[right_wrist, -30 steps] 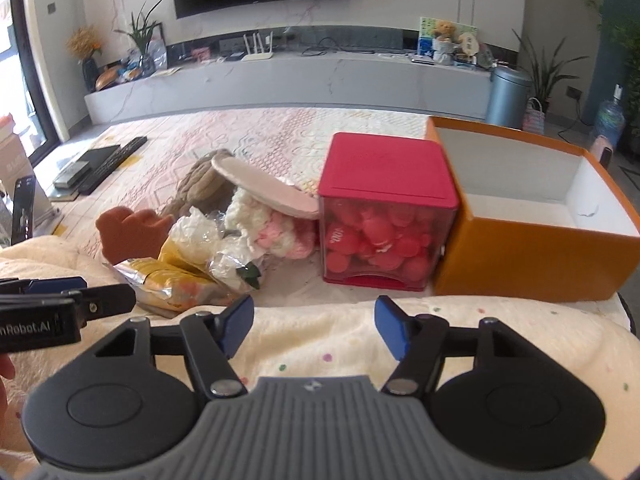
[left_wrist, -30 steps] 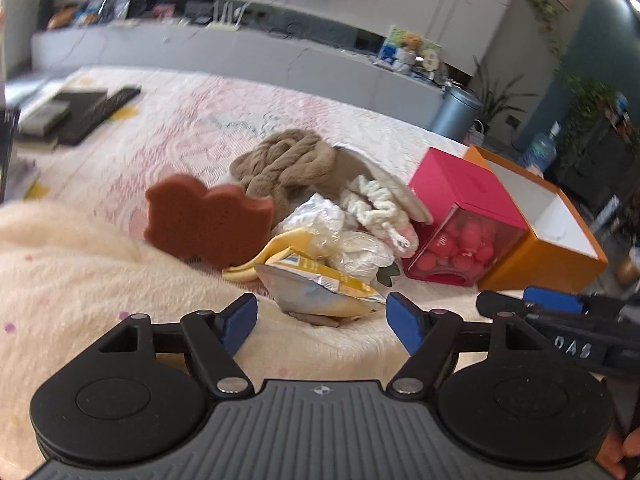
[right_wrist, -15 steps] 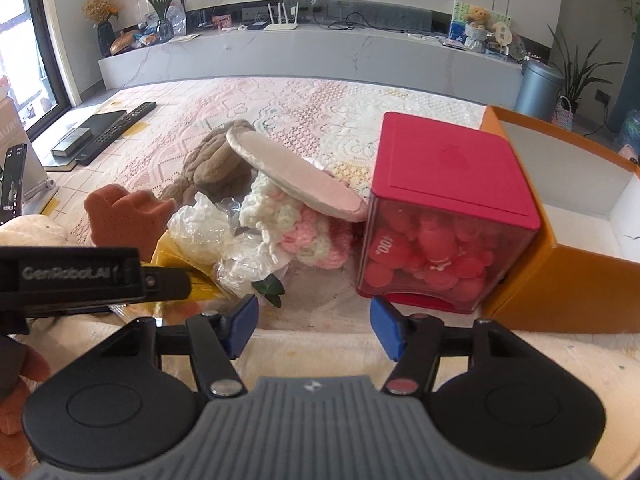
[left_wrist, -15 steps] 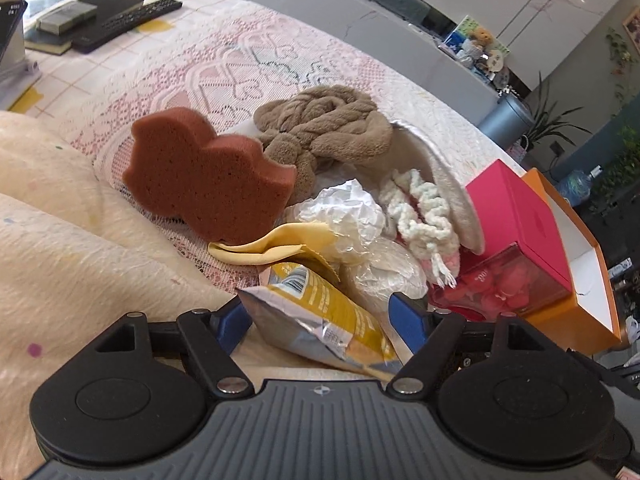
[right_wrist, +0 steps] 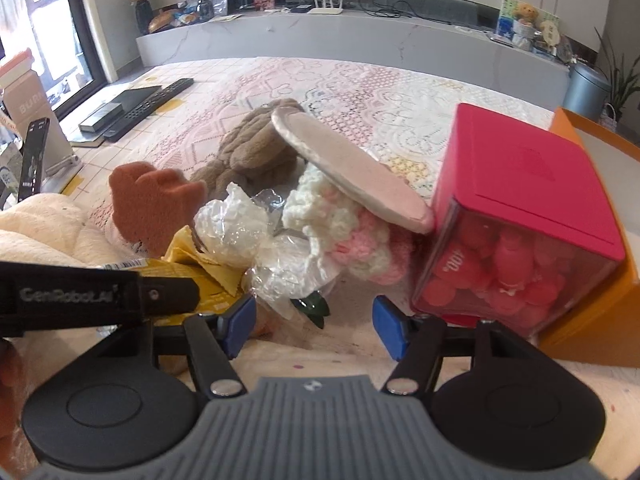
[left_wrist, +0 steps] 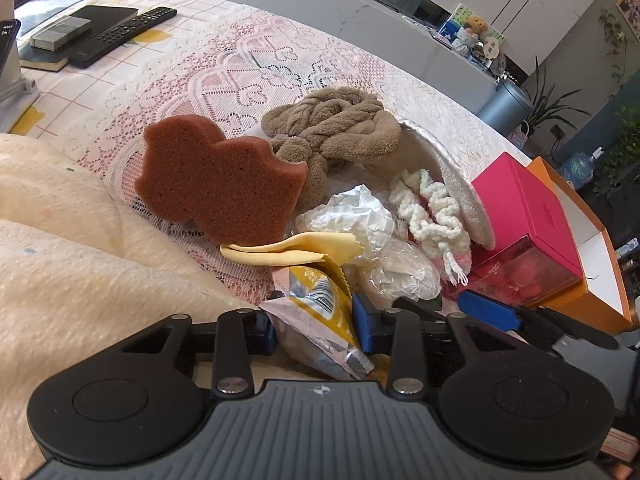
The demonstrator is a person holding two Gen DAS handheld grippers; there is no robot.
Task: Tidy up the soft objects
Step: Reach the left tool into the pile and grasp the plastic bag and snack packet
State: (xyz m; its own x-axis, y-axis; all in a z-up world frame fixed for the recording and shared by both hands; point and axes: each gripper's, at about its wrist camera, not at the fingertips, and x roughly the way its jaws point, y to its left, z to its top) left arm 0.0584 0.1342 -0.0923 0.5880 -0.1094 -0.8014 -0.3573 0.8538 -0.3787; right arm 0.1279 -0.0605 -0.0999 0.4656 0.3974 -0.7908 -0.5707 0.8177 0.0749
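A lace tablecloth in pink and white fills the middle and upper left of the left wrist view, with a cream fleece blanket bunched over the lower left. At the right edge of both views stands an open orange box, white inside, and touching its left wall is a red-lidded clear box full of pink balls.

The soft things lie in one heap at centre frame. A brown knotted plush sits at the back, and a flat pale oval pad leans from it down to the red lid. Left of centre a brown duck-shaped sponge stands on edge against the plush. Under the pad is a white and pink crocheted piece, and beside it crumpled clear plastic wrap and a folded yellow cloth.

At lower centre of the left wrist view the left gripper has its blue pads pressed against both sides of a yellow snack packet, gripping it at the near edge of the heap. The right gripper hovers low before the heap, its fingers spread wide with nothing between them, just right of the left one.

A black remote and a dark book lie at the upper left.
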